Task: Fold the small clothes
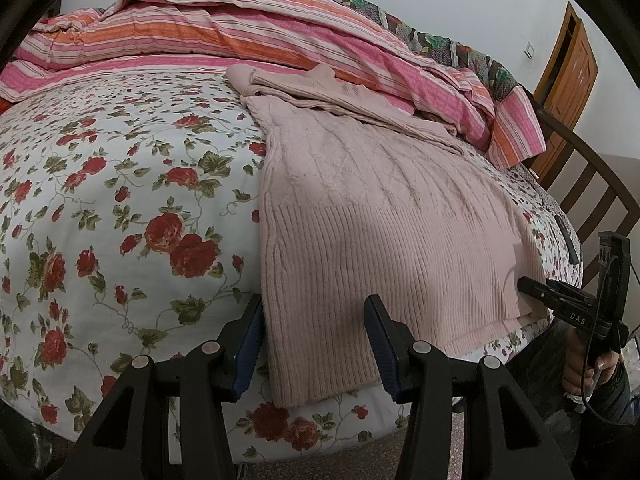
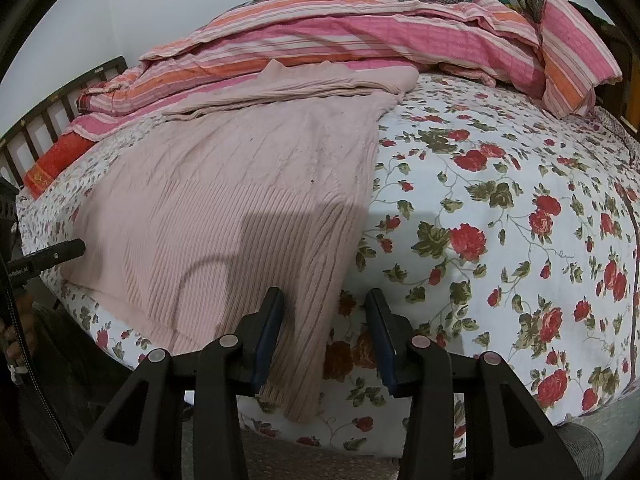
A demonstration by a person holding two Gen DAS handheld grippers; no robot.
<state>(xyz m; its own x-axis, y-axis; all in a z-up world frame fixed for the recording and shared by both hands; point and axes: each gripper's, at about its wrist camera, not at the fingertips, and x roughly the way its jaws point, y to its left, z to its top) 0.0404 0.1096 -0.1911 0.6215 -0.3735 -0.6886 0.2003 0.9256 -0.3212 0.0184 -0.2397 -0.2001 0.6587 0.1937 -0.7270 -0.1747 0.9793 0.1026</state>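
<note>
A pale pink knitted sweater point(image 1: 372, 216) lies flat on the floral bedsheet point(image 1: 120, 208), its ribbed hem hanging over the near bed edge and its sleeves folded across the top. It also shows in the right wrist view point(image 2: 240, 208). My left gripper point(image 1: 314, 344) is open, its jaws either side of the hem's left corner. My right gripper point(image 2: 326, 340) is open, with the hem's right corner between its jaws. The right gripper shows at the right edge of the left wrist view point(image 1: 532, 286), and the left gripper at the left edge of the right wrist view point(image 2: 70, 250).
A pink and orange striped quilt point(image 1: 240, 28) is heaped along the far side of the bed. A dark wooden bed frame point(image 1: 592, 184) stands at the right, with an orange door point(image 1: 568, 76) behind it. A dark flat object point(image 1: 568, 240) lies on the sheet near the frame.
</note>
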